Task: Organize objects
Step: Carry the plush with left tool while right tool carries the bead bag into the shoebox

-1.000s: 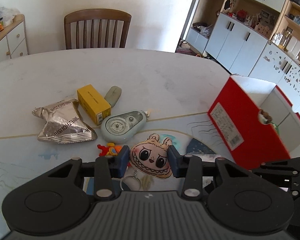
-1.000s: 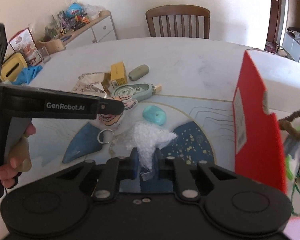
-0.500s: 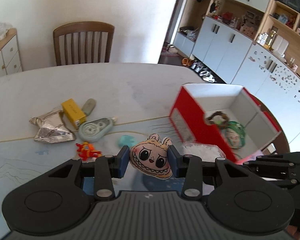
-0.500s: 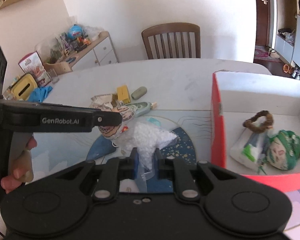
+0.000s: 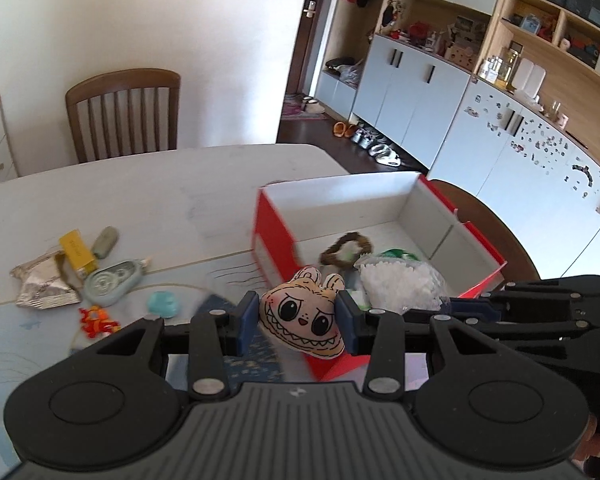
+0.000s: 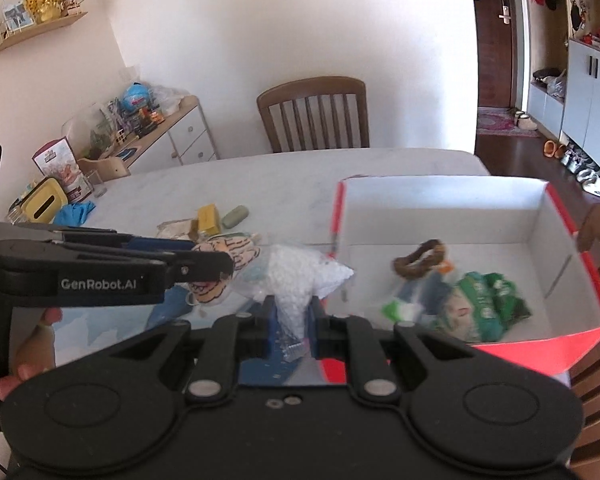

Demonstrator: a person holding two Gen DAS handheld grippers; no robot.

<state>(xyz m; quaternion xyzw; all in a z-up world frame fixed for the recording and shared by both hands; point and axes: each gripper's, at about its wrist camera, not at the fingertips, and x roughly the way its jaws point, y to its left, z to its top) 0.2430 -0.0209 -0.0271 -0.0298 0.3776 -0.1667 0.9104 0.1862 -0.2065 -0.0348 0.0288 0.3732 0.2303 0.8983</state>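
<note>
Left tool (image 5: 298, 316) clamped on plush face (image 5: 302, 320), jaws part-spread around it, held off table (image 5: 160, 196) near red box (image 5: 274, 236) corner. Right tool (image 6: 292, 316) closed tight on bag of white beads (image 6: 300, 276), bag at box's left rim, just beside plush. Box open on table: brown ring (image 6: 420, 258) and green packet (image 6: 480, 304) inside. On table left of box: teal piece (image 5: 164, 304), tape dispenser (image 5: 112, 280), yellow carton (image 5: 76, 250), foil wrapper (image 5: 40, 286), orange toy (image 5: 96, 320)

Red box (image 5: 274, 236), white inside; yellow carton (image 5: 76, 249)
</note>
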